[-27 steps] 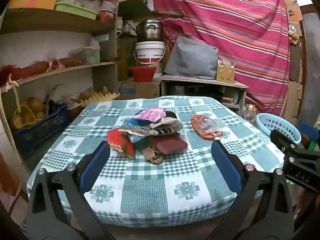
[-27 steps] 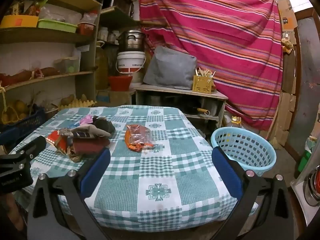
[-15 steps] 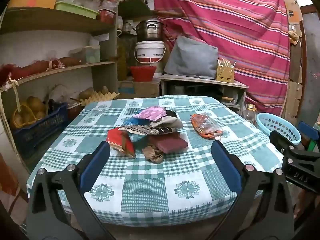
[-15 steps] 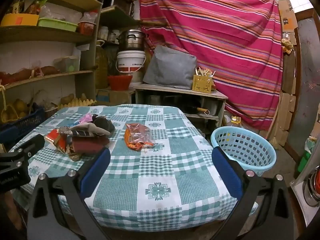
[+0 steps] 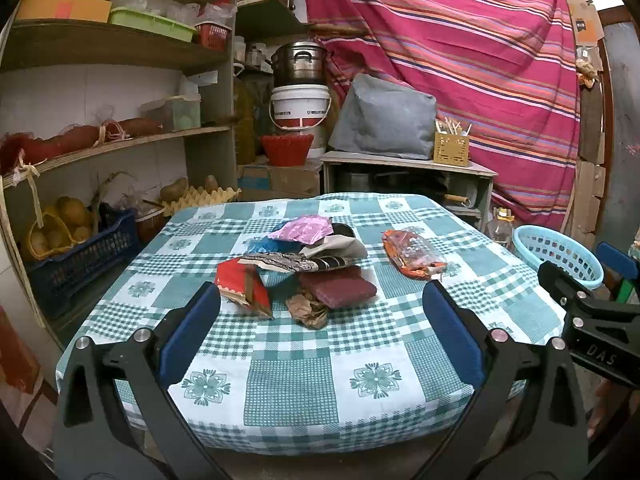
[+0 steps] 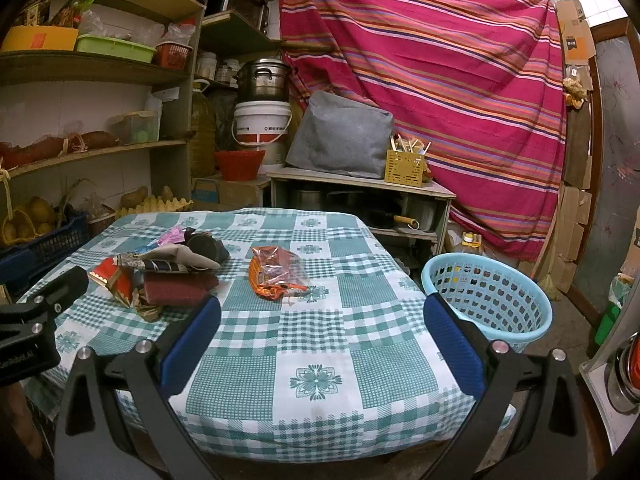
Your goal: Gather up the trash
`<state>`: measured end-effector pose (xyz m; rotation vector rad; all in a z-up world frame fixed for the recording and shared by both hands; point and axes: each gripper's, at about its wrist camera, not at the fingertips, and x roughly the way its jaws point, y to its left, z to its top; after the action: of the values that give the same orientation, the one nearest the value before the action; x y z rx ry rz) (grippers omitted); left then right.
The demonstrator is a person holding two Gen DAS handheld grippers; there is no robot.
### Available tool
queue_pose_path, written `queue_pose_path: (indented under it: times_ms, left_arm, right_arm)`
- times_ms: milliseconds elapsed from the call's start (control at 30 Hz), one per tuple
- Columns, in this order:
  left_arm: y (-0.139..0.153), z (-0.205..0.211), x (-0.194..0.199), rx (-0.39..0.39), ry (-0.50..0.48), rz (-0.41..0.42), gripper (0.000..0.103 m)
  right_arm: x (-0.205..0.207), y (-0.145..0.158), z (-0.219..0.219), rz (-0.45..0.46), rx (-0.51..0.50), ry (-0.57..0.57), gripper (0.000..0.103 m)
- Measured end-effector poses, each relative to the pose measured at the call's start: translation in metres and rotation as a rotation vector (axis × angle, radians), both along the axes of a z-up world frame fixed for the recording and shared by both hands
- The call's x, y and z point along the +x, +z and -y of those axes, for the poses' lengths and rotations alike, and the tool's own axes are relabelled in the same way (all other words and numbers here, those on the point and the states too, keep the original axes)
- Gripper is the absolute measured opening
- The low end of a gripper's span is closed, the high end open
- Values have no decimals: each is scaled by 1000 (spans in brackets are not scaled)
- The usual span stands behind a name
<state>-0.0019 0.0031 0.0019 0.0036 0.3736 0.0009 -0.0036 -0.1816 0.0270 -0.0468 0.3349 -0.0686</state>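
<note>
A heap of trash lies mid-table on the green checked cloth (image 5: 292, 376): a red carton (image 5: 242, 286), a maroon packet (image 5: 338, 286), crumpled brown paper (image 5: 308, 310), a pink wrapper (image 5: 304, 228) and a patterned wrapper (image 5: 296, 262). An orange clear wrapper (image 5: 412, 254) (image 6: 274, 270) lies apart to the right. A light blue basket (image 6: 488, 294) (image 5: 558, 254) stands on the floor right of the table. My left gripper (image 5: 320, 332) is open, short of the heap. My right gripper (image 6: 320, 336) is open over the table's near edge, holding nothing.
Wooden shelves (image 5: 100, 148) with crates and produce run along the left. Behind the table stand a low cabinet (image 5: 408, 172), a white bucket (image 5: 300, 106) with a pot on it, and a striped red cloth (image 5: 460, 52). Another metal pot (image 6: 626, 372) sits at the far right.
Both views show the table a little lower and nearer; the grippers have barely drifted and stay open. The trash has not moved.
</note>
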Motion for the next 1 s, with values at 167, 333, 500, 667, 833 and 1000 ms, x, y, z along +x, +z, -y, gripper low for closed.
queue_pose_path:
  times_ms: [167, 333, 500, 667, 833, 1000]
  left_arm:
    - [0, 0, 0, 1, -1, 1, 98]
    - [0, 1, 0, 1, -1, 0, 98]
    - [0, 1, -1, 1, 0, 1, 98]
    - [0, 1, -1, 2, 0, 2, 98]
    - [0, 1, -1, 1, -1, 2, 98]
    - [0, 1, -1, 1, -1, 2, 98]
  right_arm:
    - [0, -1, 2, -2, 0, -1, 99]
    - [0, -2, 1, -2, -1, -1, 99]
    - [0, -1, 1, -1, -2, -2, 99]
    - [0, -1, 1, -1, -4, -1, 99]
    - [1, -2, 1, -2, -2, -1, 99]
    - [0, -2, 2, -3, -2, -1, 99]
